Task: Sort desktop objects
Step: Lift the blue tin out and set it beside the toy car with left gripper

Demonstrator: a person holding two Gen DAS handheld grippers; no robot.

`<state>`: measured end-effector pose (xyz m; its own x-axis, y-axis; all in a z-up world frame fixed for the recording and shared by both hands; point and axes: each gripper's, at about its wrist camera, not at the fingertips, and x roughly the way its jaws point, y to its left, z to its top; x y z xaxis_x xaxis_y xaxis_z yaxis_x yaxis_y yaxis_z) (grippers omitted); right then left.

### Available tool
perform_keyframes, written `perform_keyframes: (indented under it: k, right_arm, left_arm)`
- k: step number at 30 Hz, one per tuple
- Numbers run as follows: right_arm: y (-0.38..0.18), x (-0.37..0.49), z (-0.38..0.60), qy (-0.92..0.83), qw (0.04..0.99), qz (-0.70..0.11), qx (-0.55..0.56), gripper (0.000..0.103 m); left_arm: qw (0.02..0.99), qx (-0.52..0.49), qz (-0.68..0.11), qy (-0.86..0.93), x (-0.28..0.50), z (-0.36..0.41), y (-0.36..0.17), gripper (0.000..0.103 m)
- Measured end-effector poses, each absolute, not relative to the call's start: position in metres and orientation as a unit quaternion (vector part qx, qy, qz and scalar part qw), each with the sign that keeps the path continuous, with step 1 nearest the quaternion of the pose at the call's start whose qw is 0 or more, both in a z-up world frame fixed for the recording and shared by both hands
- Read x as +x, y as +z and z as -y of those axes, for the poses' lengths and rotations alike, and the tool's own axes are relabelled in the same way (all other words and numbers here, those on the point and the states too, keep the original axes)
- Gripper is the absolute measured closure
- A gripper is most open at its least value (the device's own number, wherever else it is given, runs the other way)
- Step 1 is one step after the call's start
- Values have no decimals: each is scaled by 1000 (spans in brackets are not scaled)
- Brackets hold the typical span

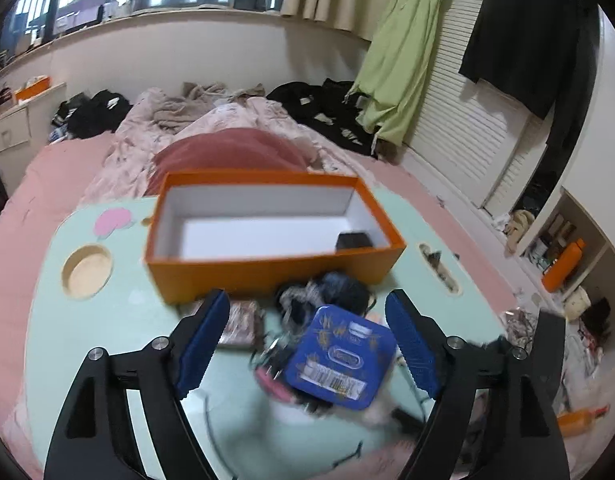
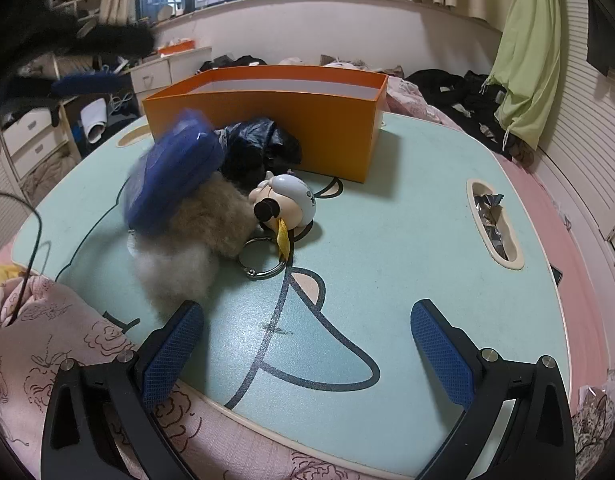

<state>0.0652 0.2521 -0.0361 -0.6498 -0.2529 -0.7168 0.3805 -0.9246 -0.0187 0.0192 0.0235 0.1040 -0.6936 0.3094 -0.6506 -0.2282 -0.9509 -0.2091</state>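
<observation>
Two grippers, both w/ jaws apart, nothing clamped: left gripper [image 1: 307, 340] above blue tin [image 1: 339, 360], right gripper [image 2: 307, 344] over bare table [image 2: 387, 240]. Landmark: orange box [image 2: 307, 120], open-topped. Just in front of box: black bag [image 2: 259, 148], blue tin atop fluffy plush [image 2: 203, 224], cartoon figure keychain [image 2: 287, 204]. Inside box, right corner: small dark item [image 1: 353, 240].

Your left gripper [image 1: 307, 344] points down at a slant. Its two blue pads [image 1: 201, 344] stand wide apart, and nothing is squeezed between them. The black arms behind the pads spread out to both sides. Your right gripper [image 2: 307, 350] also points down at a slant. Its blue pads [image 2: 441, 354] are far apart too, and there is nothing in between them.
</observation>
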Motion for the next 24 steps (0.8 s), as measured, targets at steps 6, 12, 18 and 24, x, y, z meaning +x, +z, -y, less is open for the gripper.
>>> perform_keyframes:
  k: [6, 12, 18, 24]
  right_arm:
    - [-37, 66, -253, -904, 175, -84, 380, 0]
    - [-37, 66, -253, -904, 175, -84, 380, 0]
    - [-38, 66, -253, -904, 175, -83, 380, 0]
    - [-38, 66, -253, -905, 175, -83, 380, 0]
  left_arm:
    - [136, -396, 60, 906, 55, -3, 70, 23]
    - [132, -455, 16, 881, 78, -11, 25, 22]
    - [138, -458, 18, 878, 84, -11, 22, 22]
    - [155, -458, -9, 875, 86, -20, 21, 31]
